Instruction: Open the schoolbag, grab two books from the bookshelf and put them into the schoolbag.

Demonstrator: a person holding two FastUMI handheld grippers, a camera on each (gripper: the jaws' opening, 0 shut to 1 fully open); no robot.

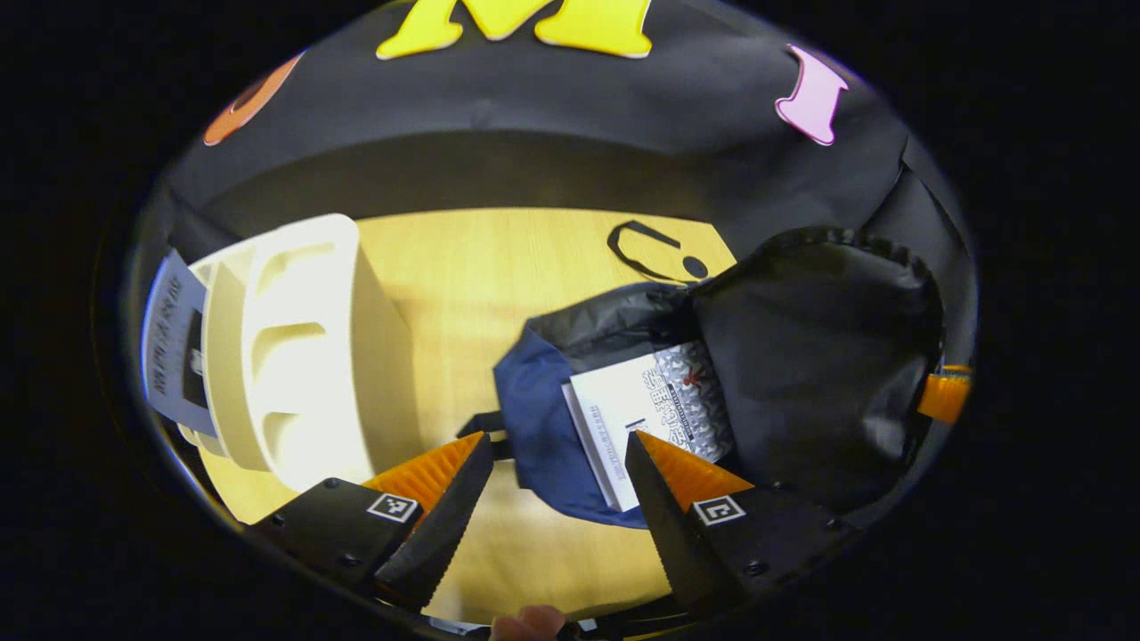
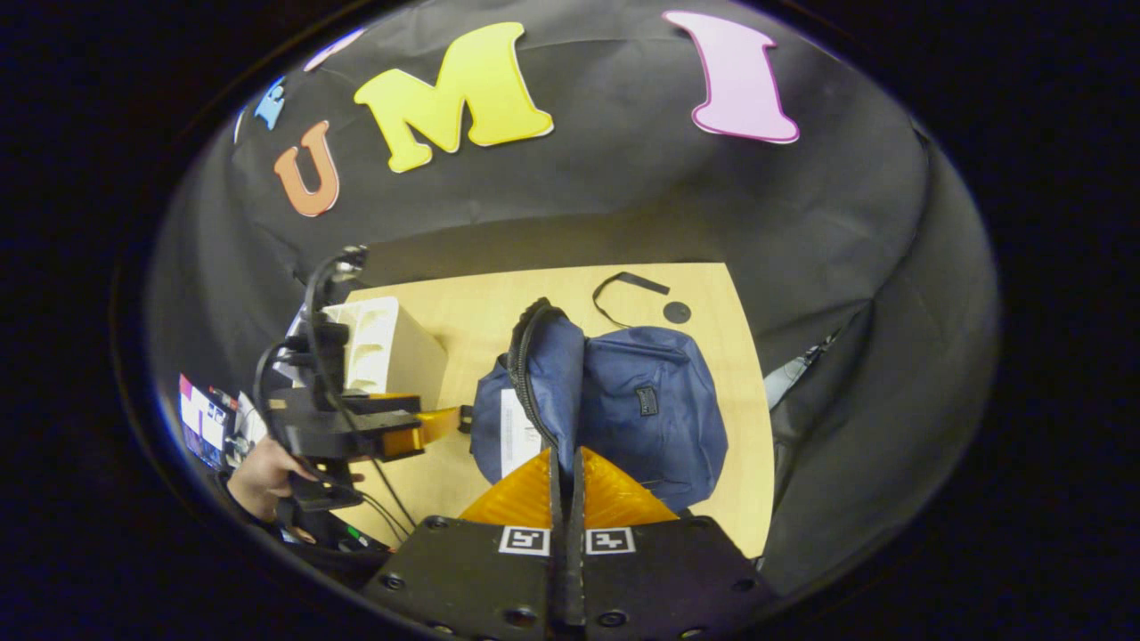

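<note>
**One book sits in the open schoolbag**

The left gripper point(image 1: 557, 445) hovers with fingers spread wide, holding nothing. Just ahead of it, a book point(image 1: 646, 414) lies inside the blue schoolbag point(image 1: 534, 418). The right gripper point(image 2: 565, 463) pinches the bag's flap point(image 2: 534, 356), lifting it up. The bookshelf point(image 1: 294, 347) stands to the left.

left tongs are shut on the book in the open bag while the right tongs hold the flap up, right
Not quite: in the left gripper view the left tongs are open, above the book in the bag. The right tongs do hold the flap up.
</note>
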